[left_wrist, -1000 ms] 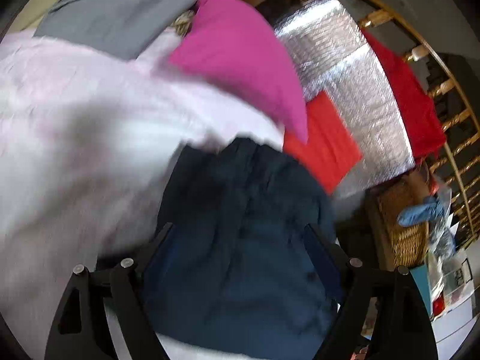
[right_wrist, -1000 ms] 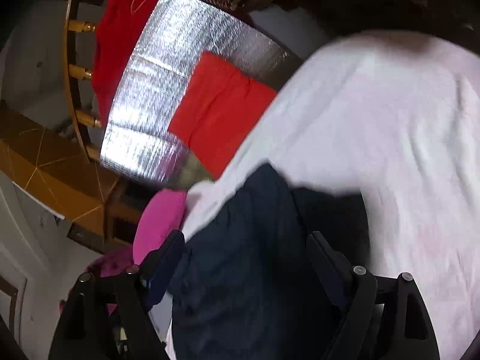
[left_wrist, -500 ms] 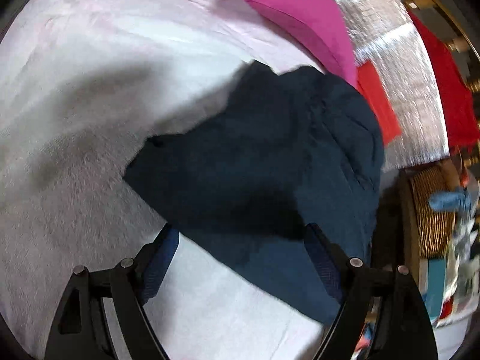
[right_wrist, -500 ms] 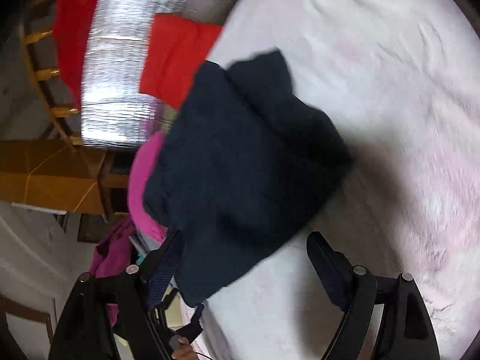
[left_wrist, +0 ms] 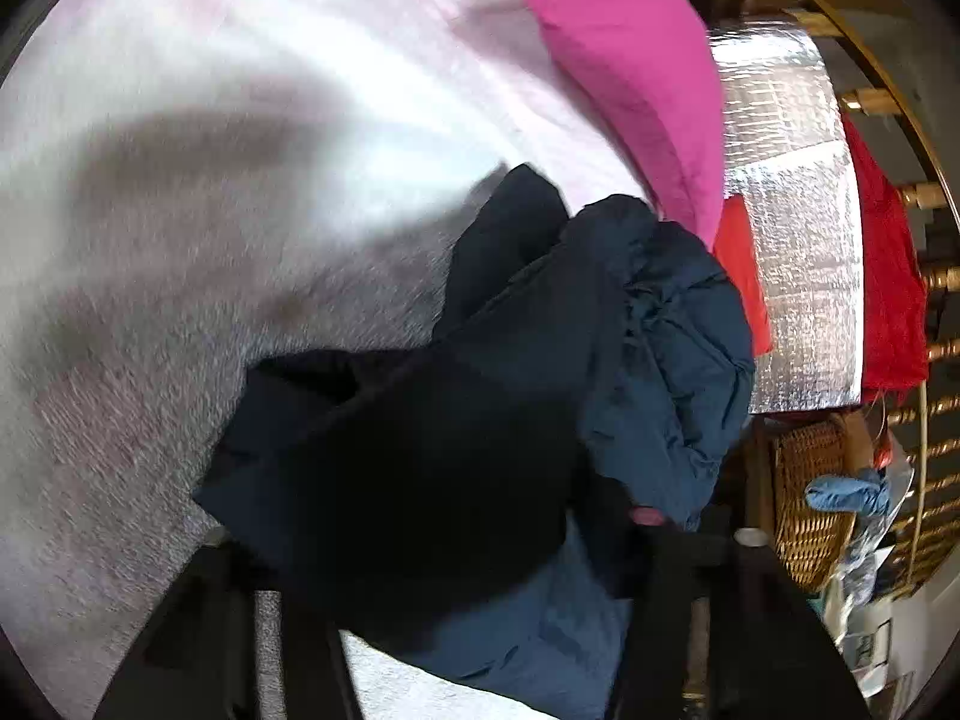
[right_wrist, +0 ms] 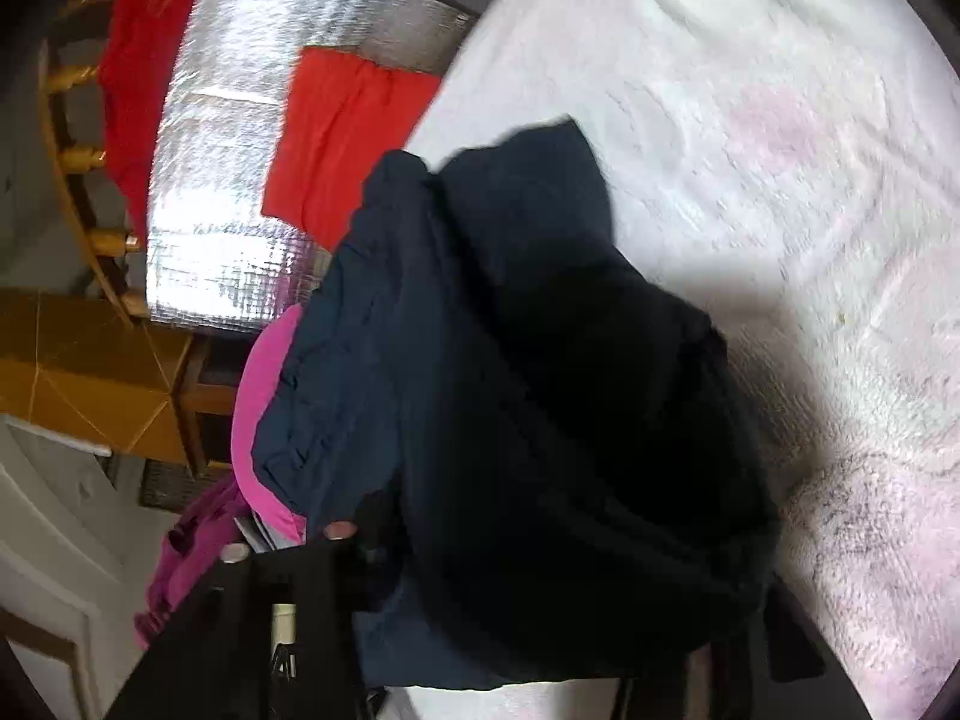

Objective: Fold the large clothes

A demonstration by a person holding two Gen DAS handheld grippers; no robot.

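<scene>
I've got the navy garment [left_wrist: 456, 432] bunched in a heap on the pale pink bed [left_wrist: 180, 240], centre-right in the left view, centre in the right view; no neat fold showing yet, so I judge this early: it needs spreading flat, then folding. Left gripper [left_wrist: 480, 588] and right gripper [right_wrist: 528, 600]: jaws closing with cloth between them, but the fabric hides the pads, so I cannot tell if they clamp it. A fingertip [right_wrist: 339, 531] shows at the cloth edge. Versus a second ago: jaws were wide apart, the garment hung flatter; now it is crumpled and nearer the bed. Pink pillow [left_wrist: 636, 72] lies beyond.
</scene>
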